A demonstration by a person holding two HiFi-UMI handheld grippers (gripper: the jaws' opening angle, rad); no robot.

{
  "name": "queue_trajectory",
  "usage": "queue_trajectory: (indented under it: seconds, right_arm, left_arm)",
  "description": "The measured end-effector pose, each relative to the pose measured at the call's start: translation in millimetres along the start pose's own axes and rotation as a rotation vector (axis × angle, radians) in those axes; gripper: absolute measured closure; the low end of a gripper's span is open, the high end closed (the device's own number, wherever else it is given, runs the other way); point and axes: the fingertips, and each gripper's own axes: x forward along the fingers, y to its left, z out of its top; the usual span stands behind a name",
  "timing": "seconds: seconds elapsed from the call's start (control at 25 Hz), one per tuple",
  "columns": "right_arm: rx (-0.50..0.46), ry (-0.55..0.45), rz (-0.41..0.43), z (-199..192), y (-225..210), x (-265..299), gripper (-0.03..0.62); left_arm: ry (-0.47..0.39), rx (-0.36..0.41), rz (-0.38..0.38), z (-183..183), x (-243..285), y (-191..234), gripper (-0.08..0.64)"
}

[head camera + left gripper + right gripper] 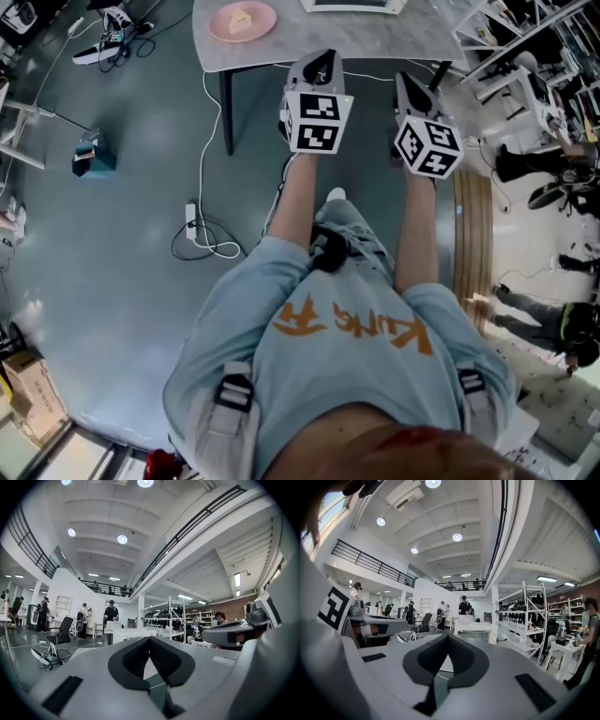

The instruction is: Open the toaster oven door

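Both grippers are up in front of your chest, side by side and pointing level: left gripper (319, 67) and right gripper (410, 89), marker cubes facing the head camera. In the left gripper view the left gripper (150, 641) has its dark pads (136, 658) pressed tip to tip, with nothing between them. Same on the other side: the right gripper (448, 637) has its pads (461, 656) closed together, empty.

Down by your left, a white power strip (191, 223) lies on the grey floor, its cable looping beside it. Further out, a small teal box (92, 157) sits on the floor.

Ahead of the grippers is the marble table (281, 52), and their tips reach just over its near edge. On it sits a pink plate (243, 21) with a pale wedge of food. To its right, at the very top of the head view, is a white-framed object (349, 5). Too little of it shows to say whether it is the toaster oven.
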Motion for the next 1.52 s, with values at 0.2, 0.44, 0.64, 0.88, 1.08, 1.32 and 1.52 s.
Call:
queue_trajectory:
  seconds: [0.2,0.44,0.64,0.88,1.08,1.32,1.52]
  right_arm:
    - [-0.019,-0.027,0.003,9.9,-6.4,10.9,0.594]
    - [-0.062,-0.084,0.026,31.6,-12.0,32.3,0.594]
    - [-0.042,-0.097,0.014,34.0,-43.1,58.3,0.594]
    - [-0.054,-0.101,0.02,34.8,-80.2,110.7,0.594]
    - [-0.08,-0.04,0.025,12.4,-128.9,167.4,0.594]
    - [-0.076,0.065,0.07,-20.8,-195.3,254.4,0.594]
    - [-0.022,0.13,0.144,-54.8,-212.4,328.4,0.594]
  left_arm:
    - [-0.012,0.011,0.001,3.8,11.0,4.3,0.558]
    - [-0.05,0.039,0.015,21.5,32.6,17.8,0.558]
    - [-0.039,0.063,0.026,20.1,67.7,22.6,0.558]
    - [0.005,0.161,0.023,-1.6,135.3,14.6,0.558]
    - [0.022,0.115,0.048,-17.1,206.6,24.5,0.558]
    - [0.105,0.151,0.066,-51.5,310.4,15.1,0.558]
    - [0.188,0.119,0.082,-86.6,368.4,33.2,0.558]
